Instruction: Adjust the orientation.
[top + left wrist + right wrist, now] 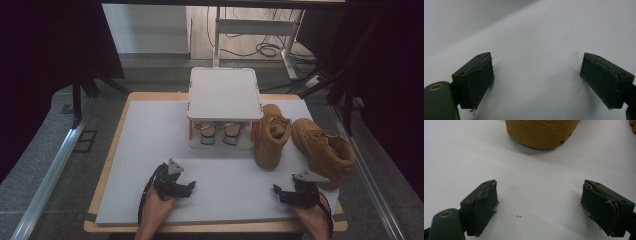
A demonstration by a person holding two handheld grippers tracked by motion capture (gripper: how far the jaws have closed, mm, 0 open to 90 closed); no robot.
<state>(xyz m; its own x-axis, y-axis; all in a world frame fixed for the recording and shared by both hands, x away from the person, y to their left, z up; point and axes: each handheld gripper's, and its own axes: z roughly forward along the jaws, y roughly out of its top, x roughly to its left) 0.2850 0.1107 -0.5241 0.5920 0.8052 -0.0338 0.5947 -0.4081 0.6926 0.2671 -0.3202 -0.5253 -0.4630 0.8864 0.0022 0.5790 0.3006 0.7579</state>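
Both grippers rest on the white counter (pixel 150 150), fingers wide apart and empty. The right gripper (pixel 276 190) should reach forward squarely for the nearer tan suede boot (pixel 271 136).

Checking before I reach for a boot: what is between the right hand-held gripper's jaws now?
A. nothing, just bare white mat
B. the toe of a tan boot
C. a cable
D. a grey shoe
A: the right hand-held gripper stands open over the white mat, with the tan boot apart, ahead of it.

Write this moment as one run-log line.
left gripper: open, empty | right gripper: open, empty | tan boots: on mat beside white rack
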